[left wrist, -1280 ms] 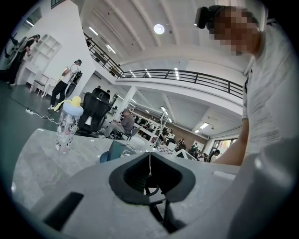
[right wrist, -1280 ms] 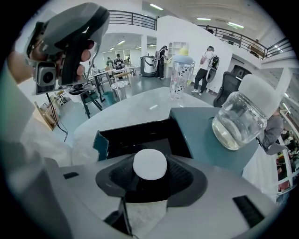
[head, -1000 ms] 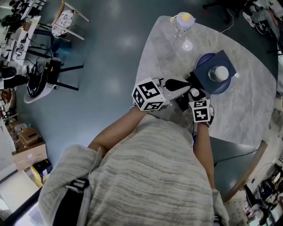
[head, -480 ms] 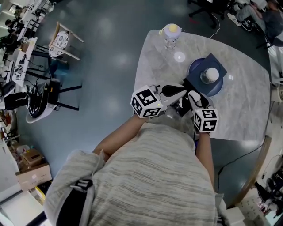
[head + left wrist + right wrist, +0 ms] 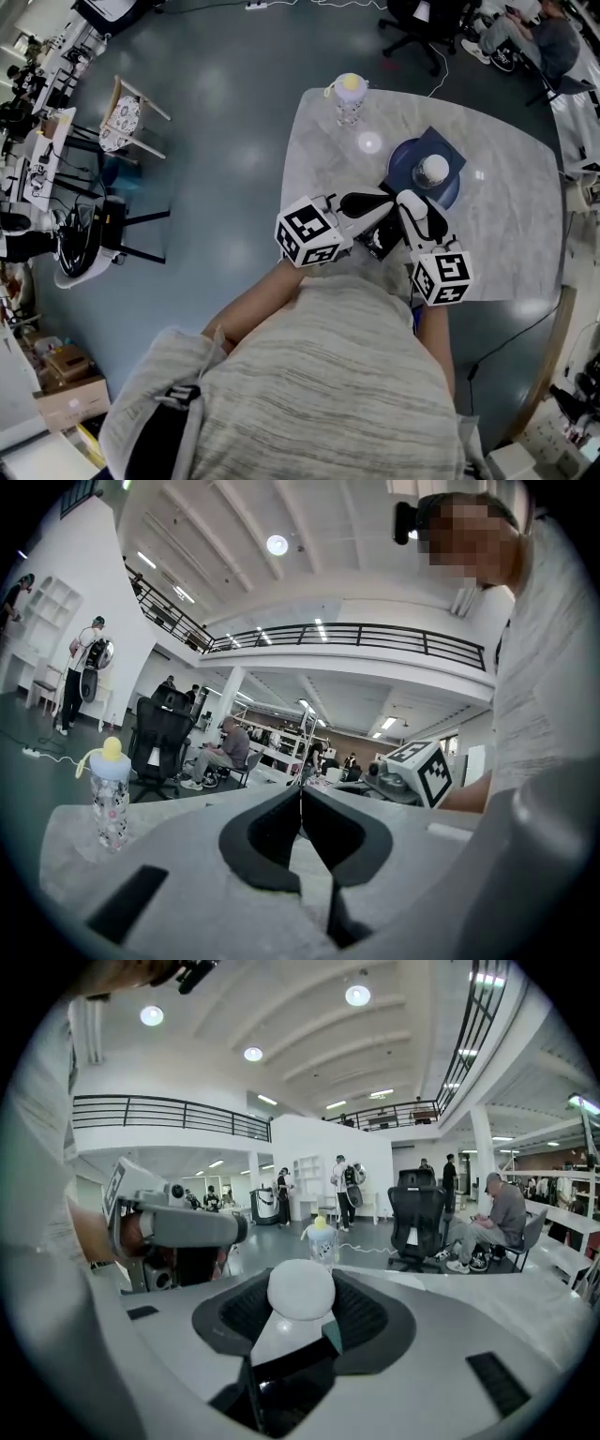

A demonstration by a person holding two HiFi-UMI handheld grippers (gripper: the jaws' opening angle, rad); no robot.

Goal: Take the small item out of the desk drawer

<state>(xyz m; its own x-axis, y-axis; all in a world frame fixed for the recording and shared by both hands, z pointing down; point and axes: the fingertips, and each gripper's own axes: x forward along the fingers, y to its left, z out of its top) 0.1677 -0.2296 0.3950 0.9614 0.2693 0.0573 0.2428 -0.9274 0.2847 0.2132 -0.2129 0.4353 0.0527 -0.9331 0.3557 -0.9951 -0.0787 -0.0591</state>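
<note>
Right gripper view shows the right gripper [image 5: 300, 1301] closed on a white ball [image 5: 300, 1288]. The black pads meet its two sides near the fingertips, and the jaws stand wide around it. The ball is round, so it shows no long axis and points no particular way. Just to its left, the left gripper [image 5: 301, 801] has its jaws together with nothing between them and lies about level.

In the head view both grippers hang over the near edge of the pale marbled table [image 5: 511, 244], close in front of the person's grey sweater [image 5: 319, 375]. Farther along the table sits a blue dish [image 5: 397, 180] with a white round thing [image 5: 433, 169] on it. Farthest off, by the table's far edge, a clear bottle [image 5: 350, 94] with a yellow top stands upright. In the right gripper view it is straight beyond the ball.
</note>
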